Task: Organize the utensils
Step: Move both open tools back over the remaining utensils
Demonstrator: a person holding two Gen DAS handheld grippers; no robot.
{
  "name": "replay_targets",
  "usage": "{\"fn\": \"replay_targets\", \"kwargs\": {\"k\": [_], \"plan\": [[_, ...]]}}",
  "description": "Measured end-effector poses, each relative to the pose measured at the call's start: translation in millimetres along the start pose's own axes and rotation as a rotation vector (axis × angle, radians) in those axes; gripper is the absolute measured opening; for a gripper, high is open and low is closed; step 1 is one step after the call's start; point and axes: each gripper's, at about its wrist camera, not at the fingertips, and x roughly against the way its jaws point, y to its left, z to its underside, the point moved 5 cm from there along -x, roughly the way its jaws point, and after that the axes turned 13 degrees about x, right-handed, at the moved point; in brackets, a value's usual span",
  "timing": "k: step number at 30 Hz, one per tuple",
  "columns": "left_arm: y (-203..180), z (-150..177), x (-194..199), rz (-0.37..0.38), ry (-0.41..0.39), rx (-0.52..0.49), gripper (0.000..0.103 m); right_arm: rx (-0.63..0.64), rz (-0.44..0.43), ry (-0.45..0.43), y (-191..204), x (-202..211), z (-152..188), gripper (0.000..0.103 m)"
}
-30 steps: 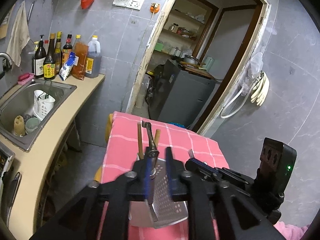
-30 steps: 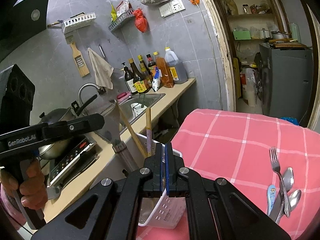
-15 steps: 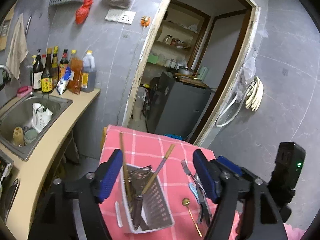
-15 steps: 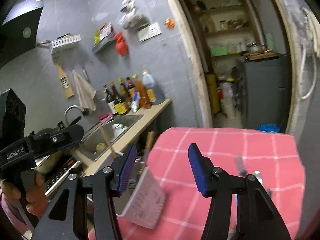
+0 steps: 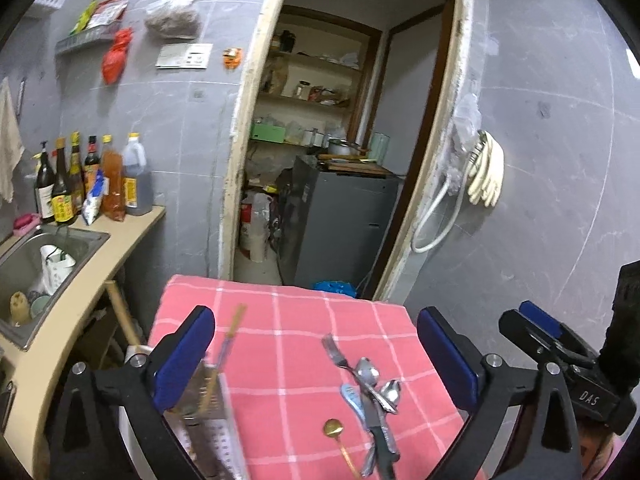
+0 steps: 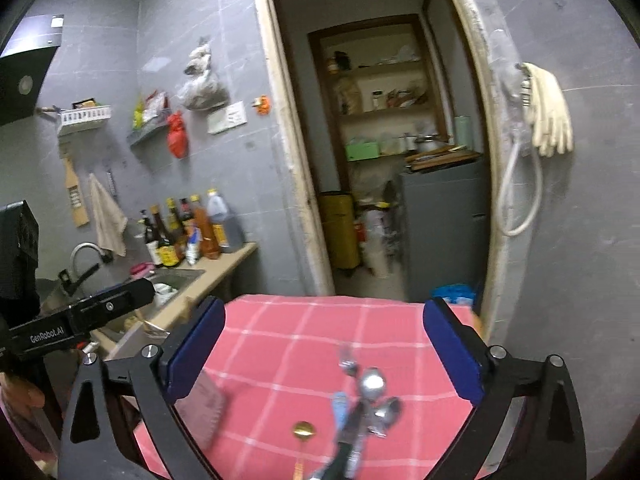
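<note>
A pile of utensils lies on the pink checked tablecloth [image 5: 280, 344]: a fork [image 5: 334, 354], steel spoons [image 5: 370, 374], a gold spoon [image 5: 334, 429] and a black-handled knife [image 5: 382, 446]. The same pile [image 6: 370, 396] shows in the right wrist view. A white perforated basket [image 5: 218, 432] at the table's left holds chopsticks [image 5: 232, 330] and dark-handled tools. My left gripper [image 5: 316, 360] is open and empty above the table between basket and pile. My right gripper [image 6: 324, 356] is open and empty above the pile; it also shows in the left wrist view [image 5: 540, 332].
A counter [image 5: 100, 252] with a steel sink [image 5: 36, 264] and several sauce bottles [image 5: 92, 180] runs along the left. An open doorway [image 5: 332, 160] behind the table leads to a storeroom with a grey cabinet [image 5: 340, 220]. Gloves [image 5: 486, 176] hang on the right wall.
Both grippers went from shut to wide open and drew back and up. The left one let go of the tool, which now stands in the basket. The views swung toward the utensil pile.
</note>
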Motion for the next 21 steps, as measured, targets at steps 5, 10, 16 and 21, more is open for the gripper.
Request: {"fn": "replay_targets", "kwargs": {"k": [5,10,16,21], "plan": [[-21,17,-26,-0.002,0.055,-0.021,0.102,-0.025,0.038,0.058,-40,1,22,0.099],[-28,41,-54,-0.021,0.132,-0.009,0.102,-0.06,0.035,0.136,-70,-14,53,0.099],[-23,76,-85,-0.079,0.236,0.014,0.102,-0.076,-0.015,0.232,-88,-40,95,0.099],[-11,105,-101,-0.116,0.329,0.052,0.102,-0.089,-0.095,0.288,-90,-64,124,0.099]]}}
